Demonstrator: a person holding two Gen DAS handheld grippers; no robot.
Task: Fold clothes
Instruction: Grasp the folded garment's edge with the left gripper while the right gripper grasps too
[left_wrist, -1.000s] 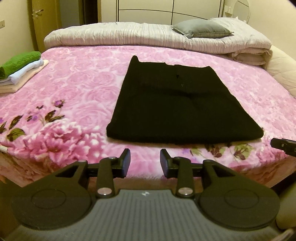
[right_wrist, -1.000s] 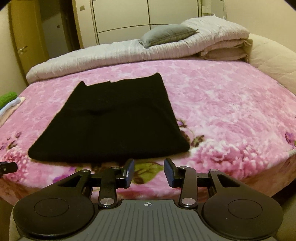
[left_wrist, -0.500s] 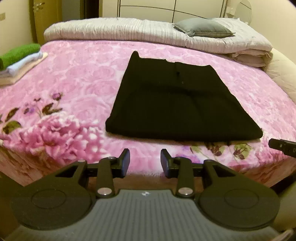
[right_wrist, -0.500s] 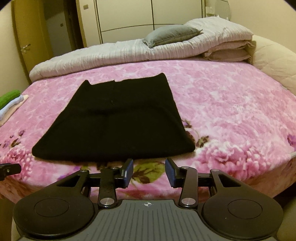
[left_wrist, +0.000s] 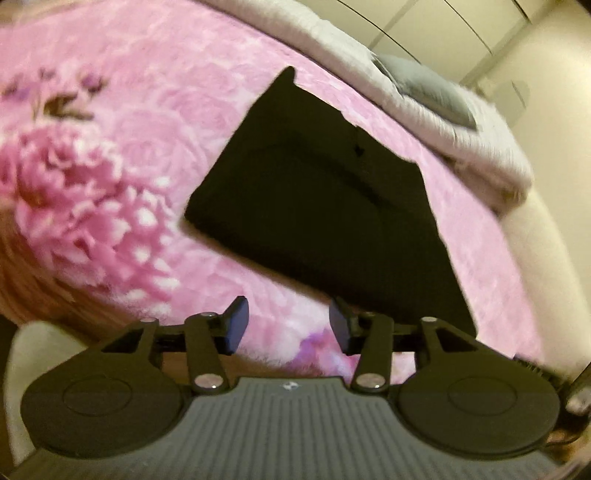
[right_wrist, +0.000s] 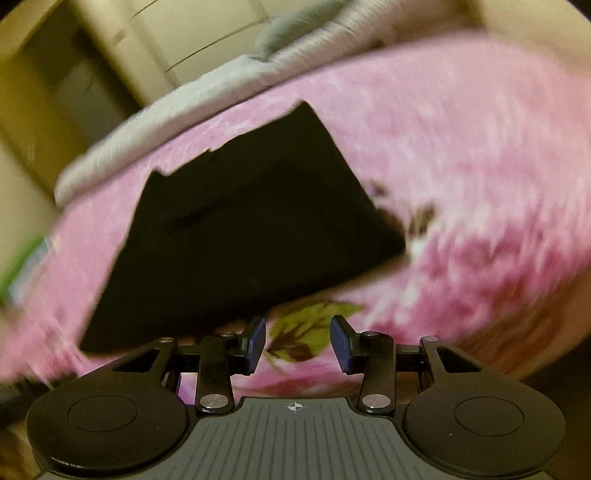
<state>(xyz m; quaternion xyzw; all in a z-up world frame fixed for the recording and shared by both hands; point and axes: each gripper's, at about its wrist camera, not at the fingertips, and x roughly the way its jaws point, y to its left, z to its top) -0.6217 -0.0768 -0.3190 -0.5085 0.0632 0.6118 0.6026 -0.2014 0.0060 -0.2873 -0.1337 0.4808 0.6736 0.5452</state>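
A pink floral blanket covers the bed. Along its far edge lies a folded pale quilt with a grey pillow on top. Cream cabinet doors stand behind.

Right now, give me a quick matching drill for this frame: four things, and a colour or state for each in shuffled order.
Things:
1. folded garment
2. bed blanket
3. pillow
4. left claw

Descriptions:
A. grey, at the far end of the bed
B. empty, jaws opening
C. black, lying flat
D. pink, flower-printed

Pairs: 1-C, 2-D, 3-A, 4-B
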